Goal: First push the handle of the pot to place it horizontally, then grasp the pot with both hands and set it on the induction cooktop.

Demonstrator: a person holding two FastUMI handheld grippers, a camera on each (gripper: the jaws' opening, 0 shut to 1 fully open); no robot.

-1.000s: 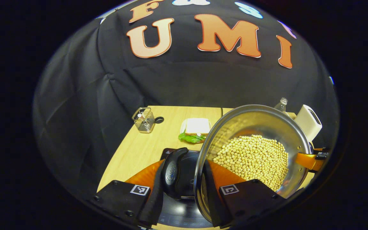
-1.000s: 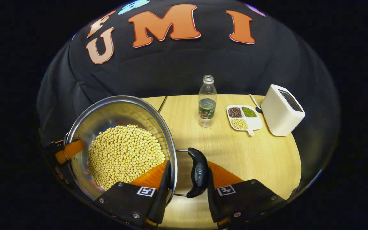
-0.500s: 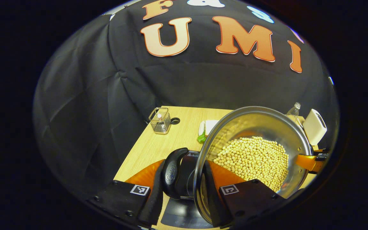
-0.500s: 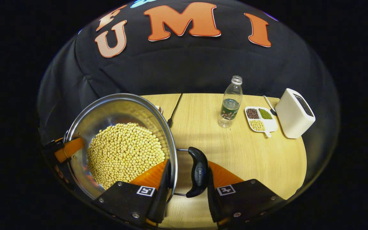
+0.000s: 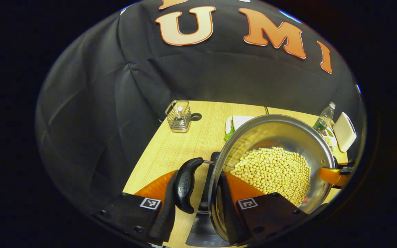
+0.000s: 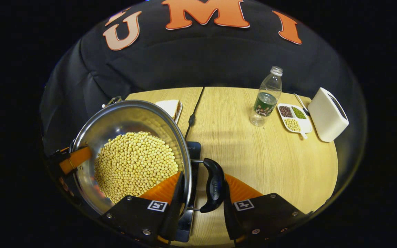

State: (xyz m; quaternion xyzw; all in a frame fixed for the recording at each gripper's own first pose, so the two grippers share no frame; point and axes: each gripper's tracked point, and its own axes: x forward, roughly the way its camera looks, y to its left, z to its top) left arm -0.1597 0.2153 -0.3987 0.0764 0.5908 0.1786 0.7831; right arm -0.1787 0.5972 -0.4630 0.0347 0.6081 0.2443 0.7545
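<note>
Left gripper view puts the pot (image 5: 274,165), heaped with soybeans (image 5: 272,174), between our two tools. We have our left gripper (image 5: 195,203) closed across the rim and the black side handle (image 5: 184,184), one finger inside the wall and one outside the handle. In the right gripper view our right gripper (image 6: 198,203) clamps the opposite handle (image 6: 214,184) and rim the same way.

Over the last second we have carried the pot across the tabletop (image 6: 253,158). The induction cooktop (image 6: 192,151) now shows as a dark slab directly under the rim on both sides, where a moment ago the right side saw bare wood. The pot looks held above the plate, not yet resting, so we judge that lowering is what remains.

Toward the far edge stand the sandwich plate (image 6: 169,107), water bottle (image 6: 266,98), bean tray (image 6: 293,117), white toaster (image 6: 327,114) and wire caddy (image 5: 178,117).
</note>
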